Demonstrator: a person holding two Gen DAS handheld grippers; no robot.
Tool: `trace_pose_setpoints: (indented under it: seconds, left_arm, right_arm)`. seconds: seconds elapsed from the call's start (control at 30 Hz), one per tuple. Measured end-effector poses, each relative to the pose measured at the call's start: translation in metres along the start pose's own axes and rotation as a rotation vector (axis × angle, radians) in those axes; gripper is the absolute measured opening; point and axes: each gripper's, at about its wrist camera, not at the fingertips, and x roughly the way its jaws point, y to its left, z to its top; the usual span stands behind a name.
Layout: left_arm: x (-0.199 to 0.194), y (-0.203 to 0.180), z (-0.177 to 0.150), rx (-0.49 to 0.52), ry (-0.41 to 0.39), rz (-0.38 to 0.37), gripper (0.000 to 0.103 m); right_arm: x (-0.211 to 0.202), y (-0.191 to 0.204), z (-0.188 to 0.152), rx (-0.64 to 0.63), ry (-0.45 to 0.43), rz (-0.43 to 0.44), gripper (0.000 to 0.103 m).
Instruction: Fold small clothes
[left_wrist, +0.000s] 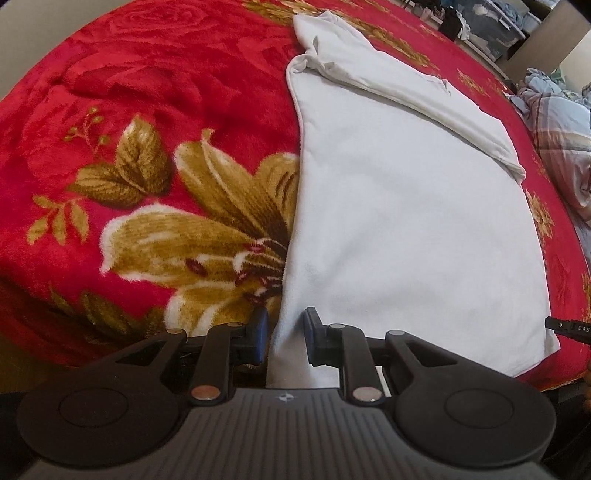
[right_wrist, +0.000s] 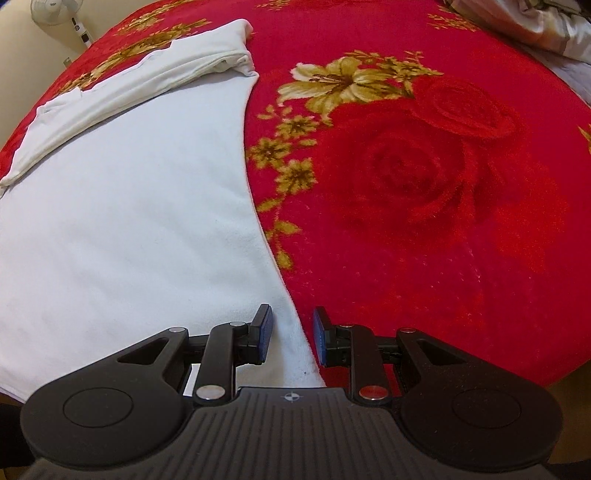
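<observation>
A white garment (left_wrist: 406, 221) lies flat on a red floral blanket (left_wrist: 147, 92), with its sleeves folded across the far end. My left gripper (left_wrist: 286, 336) is open, its fingers straddling the garment's near left corner. In the right wrist view the same garment (right_wrist: 129, 206) fills the left half. My right gripper (right_wrist: 291, 332) is open, its fingers straddling the garment's near right corner. The tip of the right gripper (left_wrist: 565, 326) shows at the right edge of the left wrist view.
The red blanket (right_wrist: 424, 184) covers the bed. Crumpled plaid bedding (left_wrist: 554, 122) lies at the bed's far right, also in the right wrist view (right_wrist: 535, 26). Storage bins and clutter (left_wrist: 491, 22) stand beyond the bed. A white fan (right_wrist: 55, 14) stands far left.
</observation>
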Motion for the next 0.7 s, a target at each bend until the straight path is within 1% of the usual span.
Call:
trace_pose_setpoints:
  seconds: [0.33,0.37,0.4,0.43,0.5,0.57,0.63,0.7]
  left_arm:
    - [0.0013,0.0011,0.0011,-0.003,-0.003,-0.006,0.020]
    - [0.0005,0.0007,0.0009,0.000,-0.006,-0.009,0.018]
    - [0.0000,0.0004,0.0006,0.002,-0.007,-0.011,0.018]
    - [-0.0004,0.0004,0.0003,0.003,-0.007,-0.011,0.018]
    - [-0.0005,0.0020,-0.0004,-0.005,-0.001,-0.016,0.018]
    - [-0.0002,0.0024,-0.0015,-0.010,0.006,-0.024,0.018]
    - [-0.0006,0.0012,-0.0031,-0.002,0.009,-0.023,0.019]
    - [-0.0011,-0.0005,-0.0048,0.008,0.009,-0.017,0.019]
  right_arm:
    - [0.0014,-0.0031,0.0001,0.034,0.021,0.062,0.026]
    - [0.0013,-0.0028,-0.0002,0.034,0.023,0.068,0.024]
    - [0.0010,-0.0022,-0.0005,0.029,0.024,0.074,0.020]
    - [0.0007,-0.0016,-0.0009,0.024,0.026,0.081,0.018]
    - [-0.0009,-0.0012,-0.0016,0.022,0.026,0.083,0.017]
    - [-0.0015,-0.0031,-0.0018,0.027,0.028,0.067,0.017]
    - [-0.0013,-0.0043,-0.0020,0.036,0.033,0.072,0.017]
    - [-0.0010,-0.0019,-0.0028,0.018,0.035,0.070,0.017]
